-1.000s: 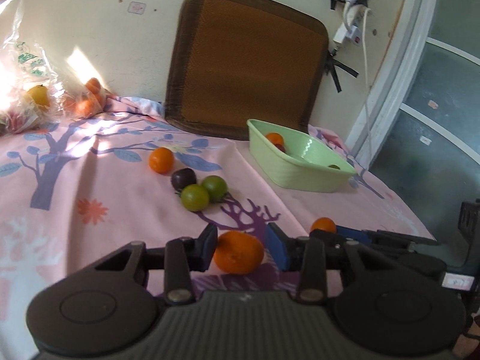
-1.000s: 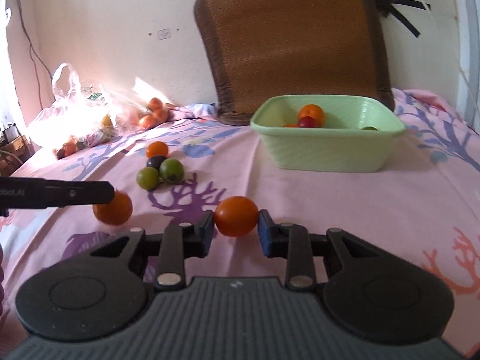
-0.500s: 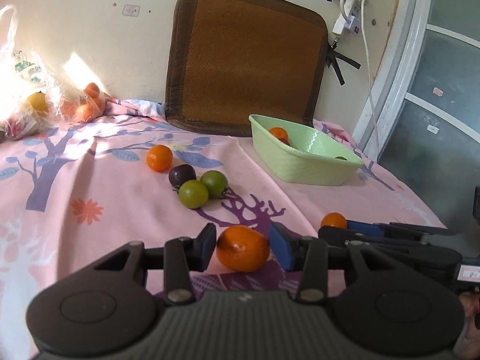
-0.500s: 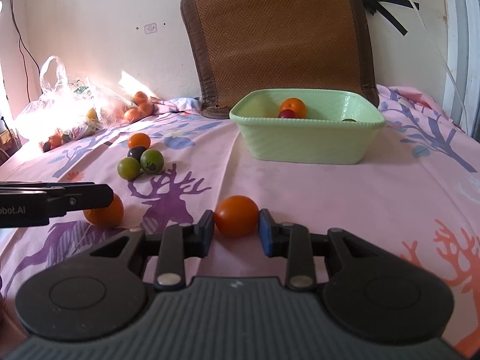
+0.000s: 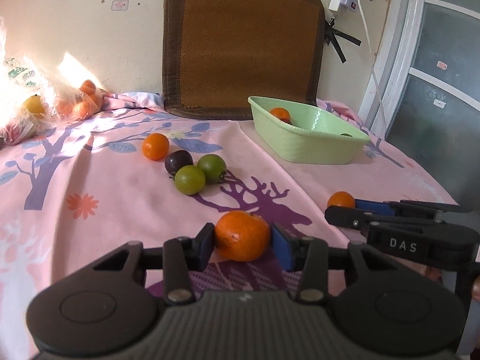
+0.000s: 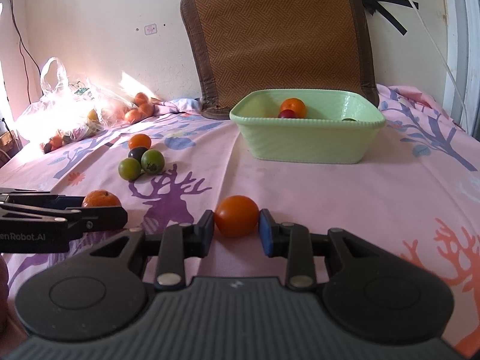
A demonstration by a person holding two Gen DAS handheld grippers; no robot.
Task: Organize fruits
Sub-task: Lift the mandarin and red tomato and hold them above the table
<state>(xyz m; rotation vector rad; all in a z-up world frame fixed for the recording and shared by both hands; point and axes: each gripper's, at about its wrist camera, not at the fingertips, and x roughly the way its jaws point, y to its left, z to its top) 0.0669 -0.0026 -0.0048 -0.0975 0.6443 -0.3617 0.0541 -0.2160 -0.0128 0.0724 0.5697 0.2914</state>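
Both fruits are round and smooth, so the likeliest failure, in my judgement, is one squirting forward out of its pads or rolling off across the soft, wrinkled floral sheet (image 6: 330,186) if the squeeze lands off-centre. The tomato also looks soft enough to bruise or split under too hard a clamp. The two tools sit near each other, so lifting both toward the green basin (image 6: 309,144) risks a knock between them. A drop from too high could bounce fruit back out over the low rim.

The left hand-held gripper (image 5: 243,238) has its blue pads against both sides of a mandarin (image 5: 242,235), clenched on it while it seems to rest on the sheet. The right hand-held gripper (image 6: 237,229) brackets an orange tomato (image 6: 236,216): its left pad touches the fruit, the right pad looks touching or a hair off, so I cannot tell whether the grip is complete. The basin lies well ahead of both, already holding an orange fruit (image 6: 293,107) and a red one (image 6: 287,114). A loose cluster, an orange tomato (image 5: 155,146), a dark fruit (image 5: 178,161) and two green tomatoes (image 5: 200,173), waits on the sheet between.
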